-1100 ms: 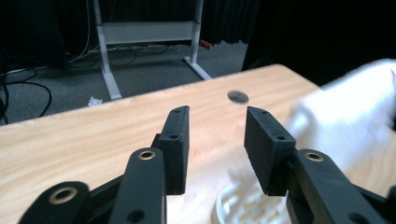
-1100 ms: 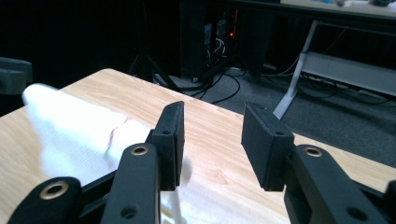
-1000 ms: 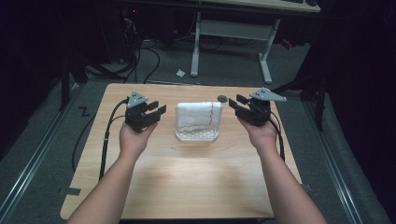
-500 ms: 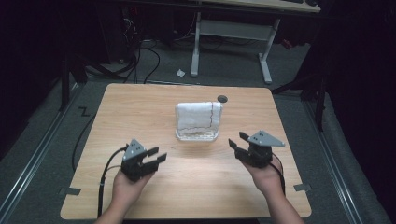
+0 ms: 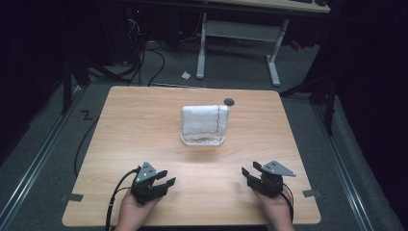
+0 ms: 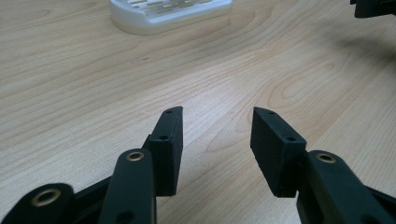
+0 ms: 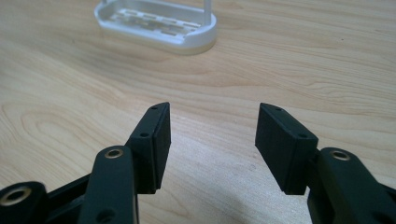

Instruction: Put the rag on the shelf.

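Note:
A white towel (image 5: 204,120) with a thin red line hangs over a rack on a white slotted base (image 5: 203,140) at the middle of the wooden table. The base's near edge shows in the left gripper view (image 6: 168,11) and the right gripper view (image 7: 156,25). My left gripper (image 5: 166,178) sits low near the front left edge, open, over bare wood (image 6: 217,112). My right gripper (image 5: 250,169) sits near the front right, open, nothing between its pads (image 7: 212,107). Both pairs of jaws have just been opening. The right gripper's tip shows in the left gripper view (image 6: 373,7).
A dark round grommet (image 5: 229,101) sits in the table (image 5: 134,125) behind the rack. Cables trail from the left gripper over the front left edge. Beyond the table stand white desk legs (image 5: 274,62) and floor cables.
Both hands have drawn back from either side of the towel rack to the near edge and sunk toward the tabletop. Both pairs of jaws stand wider than before.

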### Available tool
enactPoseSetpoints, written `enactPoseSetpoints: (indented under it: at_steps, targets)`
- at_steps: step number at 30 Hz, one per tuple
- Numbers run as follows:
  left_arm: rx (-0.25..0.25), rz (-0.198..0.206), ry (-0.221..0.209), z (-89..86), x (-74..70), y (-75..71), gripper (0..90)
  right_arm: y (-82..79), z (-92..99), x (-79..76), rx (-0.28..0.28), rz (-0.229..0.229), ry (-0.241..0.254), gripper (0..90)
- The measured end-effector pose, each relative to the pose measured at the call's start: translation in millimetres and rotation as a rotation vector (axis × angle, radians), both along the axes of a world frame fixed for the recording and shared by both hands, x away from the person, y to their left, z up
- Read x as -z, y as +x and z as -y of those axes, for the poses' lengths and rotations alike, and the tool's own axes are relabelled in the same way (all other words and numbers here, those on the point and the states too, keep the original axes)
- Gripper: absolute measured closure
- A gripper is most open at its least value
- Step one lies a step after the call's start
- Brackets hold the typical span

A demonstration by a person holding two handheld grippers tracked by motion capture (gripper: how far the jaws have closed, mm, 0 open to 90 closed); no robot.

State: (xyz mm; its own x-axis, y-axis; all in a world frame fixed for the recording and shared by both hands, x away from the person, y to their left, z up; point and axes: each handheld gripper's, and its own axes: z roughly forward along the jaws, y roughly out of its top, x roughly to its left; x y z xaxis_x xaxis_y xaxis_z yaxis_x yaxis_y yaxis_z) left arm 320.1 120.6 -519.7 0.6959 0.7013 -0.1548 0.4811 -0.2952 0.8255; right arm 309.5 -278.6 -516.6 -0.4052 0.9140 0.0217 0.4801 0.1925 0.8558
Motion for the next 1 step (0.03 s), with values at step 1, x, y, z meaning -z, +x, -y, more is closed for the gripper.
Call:
enactPoseSetpoints:
  at_steps: [1]
  targets:
    - [0.0,-0.007,-0.009,-0.3,0.6,0.0,54.0,0.0,-0.8,0.9,-0.007,-0.003,-0.016,45.2]
